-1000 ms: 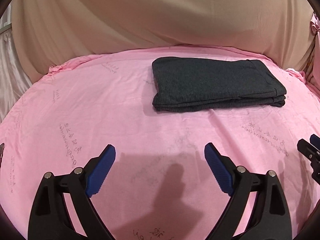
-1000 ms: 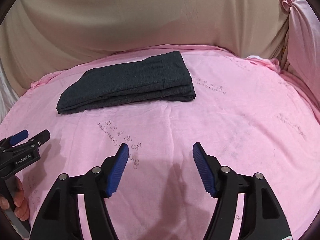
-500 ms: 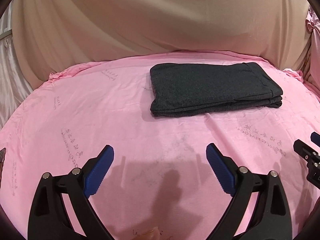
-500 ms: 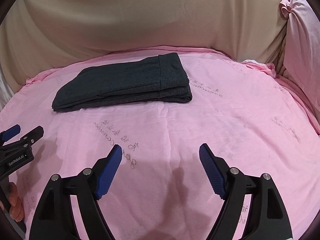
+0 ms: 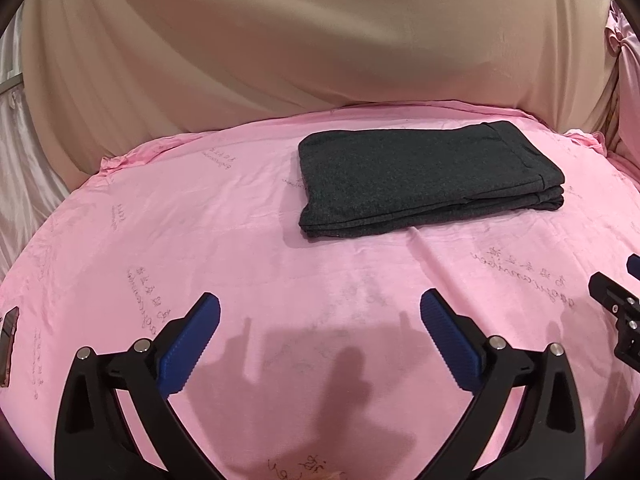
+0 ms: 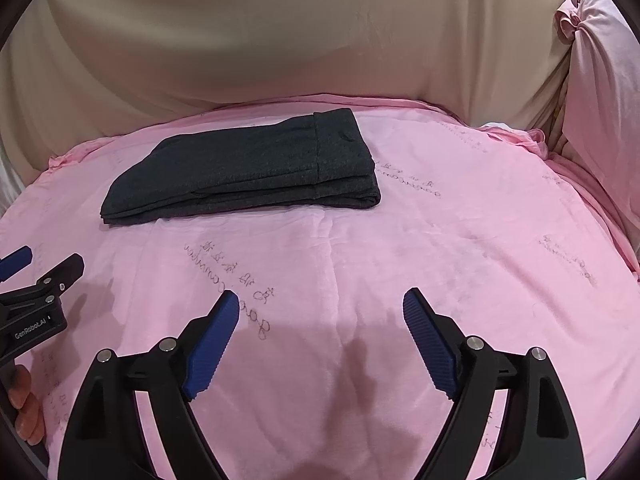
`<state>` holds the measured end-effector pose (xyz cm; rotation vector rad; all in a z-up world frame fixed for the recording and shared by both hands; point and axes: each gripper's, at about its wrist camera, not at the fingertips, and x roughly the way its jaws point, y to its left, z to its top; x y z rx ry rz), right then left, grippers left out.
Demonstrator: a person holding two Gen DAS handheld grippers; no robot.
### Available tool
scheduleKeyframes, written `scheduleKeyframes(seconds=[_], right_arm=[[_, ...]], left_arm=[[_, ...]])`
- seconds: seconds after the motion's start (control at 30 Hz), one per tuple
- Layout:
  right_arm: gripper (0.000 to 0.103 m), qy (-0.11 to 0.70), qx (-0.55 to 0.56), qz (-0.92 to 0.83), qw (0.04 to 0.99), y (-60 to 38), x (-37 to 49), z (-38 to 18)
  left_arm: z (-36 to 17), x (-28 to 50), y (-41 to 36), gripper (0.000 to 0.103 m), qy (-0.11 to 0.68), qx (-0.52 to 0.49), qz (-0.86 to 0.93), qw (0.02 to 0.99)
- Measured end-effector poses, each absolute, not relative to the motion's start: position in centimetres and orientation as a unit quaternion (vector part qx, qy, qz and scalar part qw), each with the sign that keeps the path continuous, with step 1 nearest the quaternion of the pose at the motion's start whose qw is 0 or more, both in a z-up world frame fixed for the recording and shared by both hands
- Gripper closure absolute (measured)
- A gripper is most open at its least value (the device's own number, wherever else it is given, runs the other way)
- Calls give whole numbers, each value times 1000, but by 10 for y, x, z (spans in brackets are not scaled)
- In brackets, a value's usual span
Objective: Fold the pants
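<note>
Pants (image 5: 428,176) look done: dark grey, folded into a compact flat rectangle of several stacked layers, waistband end to the right, lying on the far half of the pink sheet (image 5: 200,240), just short of its far edge; beige drape (image 5: 280,40) hangs behind; in the right wrist view they sit far left of centre, in the left wrist view far right of centre; edges read as aligned, no loose leg sticking out; judgement: nothing left to fold, at most a tidy-up or retreat.

Left gripper (image 5: 320,312) is released, nothing between the blue pads (image 5: 192,344), hovering over bare sheet near the camera, well apart from the pants; right gripper (image 6: 320,308) likewise spread and empty over bare sheet; part of a hand (image 6: 24,408) on the left tool's handle shows at the left edge of the right wrist view; dark object (image 5: 9,340) at the far-left rim of the left view, can't identify.

Versus a second ago: both sets of jaws have just been opening wider, the right more than the left; nothing held either way; pants in the same spot and same shape; framing barely shifted.
</note>
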<state>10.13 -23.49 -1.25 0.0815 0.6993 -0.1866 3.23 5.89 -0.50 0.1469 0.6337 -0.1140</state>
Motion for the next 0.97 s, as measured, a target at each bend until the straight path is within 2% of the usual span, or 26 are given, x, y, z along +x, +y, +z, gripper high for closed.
scheduleKeyframes(seconds=[0.37,0.7,0.8,0.97], right_arm=[[20,342,40,-93,934,-236,101,-13],[20,342,41,-93,934,-236,101,-13],[20,342,43,-92,934,-237,101,-14],[18,341,42,-92,935,-238,101,-14]], left_arm=[[-13,35,61,5,340,58,-73,936],[-9,29,57,5,323,74,-62,941],[-10,29,51,10,324,90,-52,940],[-9,27,51,12,320,90,-59,941]])
